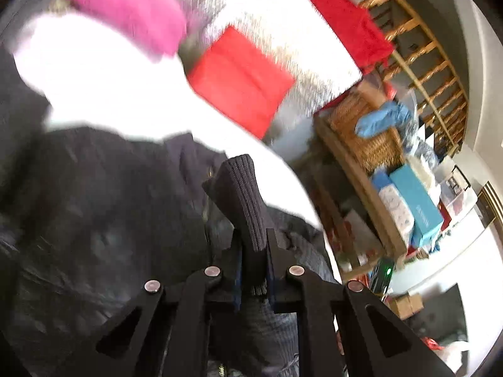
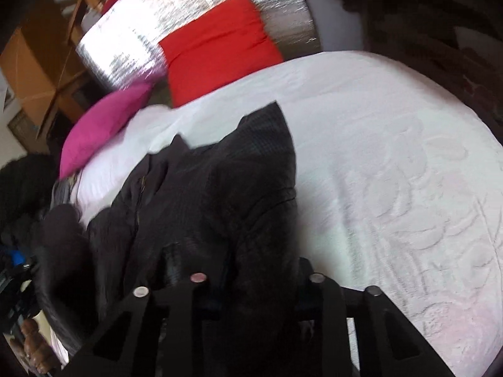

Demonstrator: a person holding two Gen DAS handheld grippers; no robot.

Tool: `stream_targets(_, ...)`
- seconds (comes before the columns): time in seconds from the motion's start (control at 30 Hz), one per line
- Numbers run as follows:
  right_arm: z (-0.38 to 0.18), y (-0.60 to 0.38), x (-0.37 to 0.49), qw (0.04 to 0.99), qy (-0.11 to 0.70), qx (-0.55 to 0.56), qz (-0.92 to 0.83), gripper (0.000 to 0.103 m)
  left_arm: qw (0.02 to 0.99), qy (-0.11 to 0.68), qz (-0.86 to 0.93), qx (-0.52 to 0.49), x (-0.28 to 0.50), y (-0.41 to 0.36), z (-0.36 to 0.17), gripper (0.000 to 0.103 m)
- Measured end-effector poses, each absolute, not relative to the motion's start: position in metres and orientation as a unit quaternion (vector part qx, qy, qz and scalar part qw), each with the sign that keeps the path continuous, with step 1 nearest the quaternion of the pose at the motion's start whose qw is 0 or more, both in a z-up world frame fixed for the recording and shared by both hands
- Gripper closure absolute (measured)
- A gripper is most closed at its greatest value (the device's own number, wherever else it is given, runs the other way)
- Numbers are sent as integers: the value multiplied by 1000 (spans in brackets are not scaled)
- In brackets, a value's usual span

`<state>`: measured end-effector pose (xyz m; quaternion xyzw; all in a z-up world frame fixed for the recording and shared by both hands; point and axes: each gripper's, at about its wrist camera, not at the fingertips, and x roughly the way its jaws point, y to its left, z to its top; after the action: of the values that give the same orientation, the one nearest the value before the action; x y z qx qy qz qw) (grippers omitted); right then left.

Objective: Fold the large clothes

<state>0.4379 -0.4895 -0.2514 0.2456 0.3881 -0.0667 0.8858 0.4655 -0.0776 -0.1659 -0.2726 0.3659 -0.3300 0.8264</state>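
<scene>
- Covering the bed (image 2: 393, 163) is a white spread with a raised floral pattern; it takes up most of the right wrist view.
- Dark jacket (image 2: 201, 194) lies crumpled on the near left part of the bed, zip visible along its front, one pointed fold sticking up toward the pillows.
- Left gripper (image 1: 254, 251): jaws pressed together on the jacket's ribbed cuff (image 1: 243, 194), which stands up out of them above the rest of the garment.
- Right gripper (image 2: 251, 286): jaws drawn close with a thick bunch of jacket fabric filling the gap between them; the pads themselves are hidden under the cloth.
- Red pillow (image 2: 217, 47) sits at the head of the bed, a pink pillow (image 2: 103, 128) beside it toward the bed's edge.
- Behind the pillows a shiny silver sheet (image 2: 151, 22) stands against the wall.
- Left wrist view shows a red blanket (image 1: 342, 19) draped over a wooden slatted frame (image 1: 418, 53).
- Wicker basket (image 1: 364, 128) with blue cloth (image 1: 383, 117) on top sits beside the bed, next to a light blue box (image 1: 415, 201) and other clutter.
- Both views blurred in places.
</scene>
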Motion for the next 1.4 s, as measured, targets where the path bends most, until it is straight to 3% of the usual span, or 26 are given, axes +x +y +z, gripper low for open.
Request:
stream_targets(0.17, -251, -511, 432, 884, 362, 275, -112, 77, 859, 342, -255, -284, 476, -30, -158, 91)
stream_targets(0.37, -258, -527, 433, 867, 364, 324, -104, 76, 834, 455, -178, -256, 505, -27, -200, 88)
stream_targets(0.47, -263, -540, 430, 844, 364, 385, -78, 72, 826, 474, -154, -263, 508, -23, -208, 65)
stream_targets(0.5, -262, -544, 428, 839, 361, 401, -75, 64, 825, 472, -148, -271, 509, -20, -208, 48)
stream_targets(0.53, -261, -547, 425, 836, 356, 410, -74, 42, 830, 462, -139, -279, 507, -16, -204, 36)
stream_targets(0.6, -254, -550, 419, 839, 336, 422, -71, 23, 842, 445, -119, -280, 506, -8, -198, 32)
stream_targets(0.8, -228, -541, 408, 859, 302, 408, -69, 23, 830, 457, -113, -298, 514, -2, -207, 27)
stream_targets(0.97, -240, -532, 413, 858, 330, 383, -90, 23, 822, 468, -136, -295, 509, -12, -227, 30)
stream_targets(1.03, -247, -534, 415, 856, 336, 384, -88, 23, 826, 465, -148, -282, 507, -19, -227, 67)
stream_targets(1.13, -251, -530, 418, 860, 340, 368, -94, 24, 841, 453, -162, -247, 503, -33, -221, 86)
stream_targets(1.17, -252, -526, 421, 865, 344, 353, -98, 27, 846, 449, -164, -237, 500, -36, -218, 87)
stream_targets(1.23, -252, -520, 423, 871, 354, 321, -113, 42, 852, 442, -170, -224, 496, -37, -210, 89)
stream_targets(1.4, -248, -517, 426, 882, 346, 292, -133, 57, 864, 410, -192, -222, 478, -27, -183, 89)
